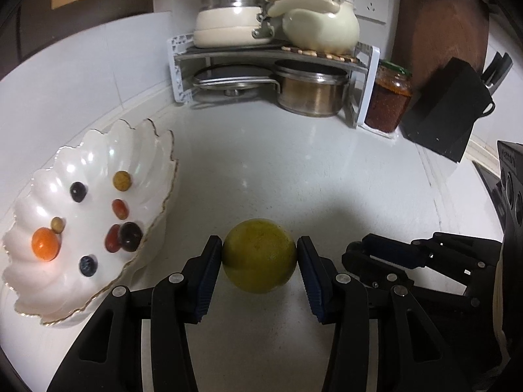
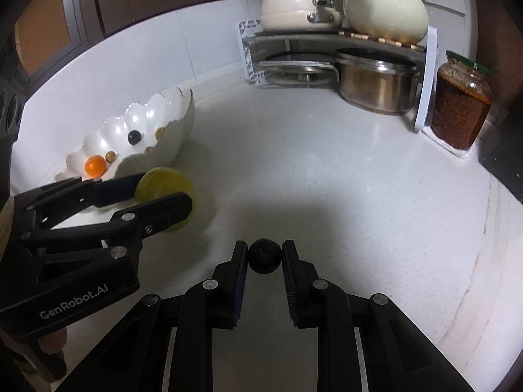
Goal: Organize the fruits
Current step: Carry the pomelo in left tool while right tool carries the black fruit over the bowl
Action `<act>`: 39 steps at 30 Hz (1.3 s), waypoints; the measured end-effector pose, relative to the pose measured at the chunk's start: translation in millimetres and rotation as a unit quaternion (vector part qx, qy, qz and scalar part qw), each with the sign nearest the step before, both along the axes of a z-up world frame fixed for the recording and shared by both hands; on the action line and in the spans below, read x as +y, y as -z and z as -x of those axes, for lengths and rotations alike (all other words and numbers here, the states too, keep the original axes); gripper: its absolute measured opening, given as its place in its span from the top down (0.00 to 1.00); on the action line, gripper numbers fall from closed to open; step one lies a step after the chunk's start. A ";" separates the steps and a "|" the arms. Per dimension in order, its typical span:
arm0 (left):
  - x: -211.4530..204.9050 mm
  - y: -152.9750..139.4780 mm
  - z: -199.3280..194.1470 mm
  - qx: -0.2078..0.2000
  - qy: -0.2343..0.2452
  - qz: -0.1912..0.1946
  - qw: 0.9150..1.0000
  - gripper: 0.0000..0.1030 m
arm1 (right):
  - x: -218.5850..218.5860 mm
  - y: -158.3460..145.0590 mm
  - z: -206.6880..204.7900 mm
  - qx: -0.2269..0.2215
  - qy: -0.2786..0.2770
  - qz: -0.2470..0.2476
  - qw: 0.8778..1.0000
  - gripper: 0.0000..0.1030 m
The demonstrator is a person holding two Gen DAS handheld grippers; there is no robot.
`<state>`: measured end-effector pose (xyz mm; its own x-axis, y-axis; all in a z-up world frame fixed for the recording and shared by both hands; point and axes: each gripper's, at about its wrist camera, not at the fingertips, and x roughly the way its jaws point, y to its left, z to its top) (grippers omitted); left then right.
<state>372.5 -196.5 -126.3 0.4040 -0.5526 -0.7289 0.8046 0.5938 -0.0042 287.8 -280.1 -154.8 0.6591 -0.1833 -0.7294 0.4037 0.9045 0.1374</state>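
My left gripper is shut on a yellow-green round fruit, low over the white counter, just right of the white scalloped bowl. The bowl holds several small fruits, among them an orange one and dark ones. My right gripper is shut on a small dark round fruit just above the counter. In the right wrist view the left gripper with the yellow-green fruit is at the left, in front of the bowl.
A corner rack with pots and a cream kettle stands at the back. A jar of red paste and a black knife block stand to its right. A dark appliance is at the right edge.
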 end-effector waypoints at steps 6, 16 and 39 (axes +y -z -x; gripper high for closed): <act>11.1 -15.0 6.9 -0.006 -0.026 0.012 1.000 0.55 | 0.7 -17.2 4.3 -0.017 -0.004 0.007 1.000 0.78; 33.1 -38.1 15.1 -0.014 -0.063 0.034 0.997 0.55 | 8.1 -49.4 6.7 -0.047 -0.020 0.024 0.998 0.78; 90.5 -100.1 21.4 -0.065 -0.158 0.081 0.982 0.55 | 42.2 -122.0 -8.0 -0.128 -0.100 0.048 0.986 0.78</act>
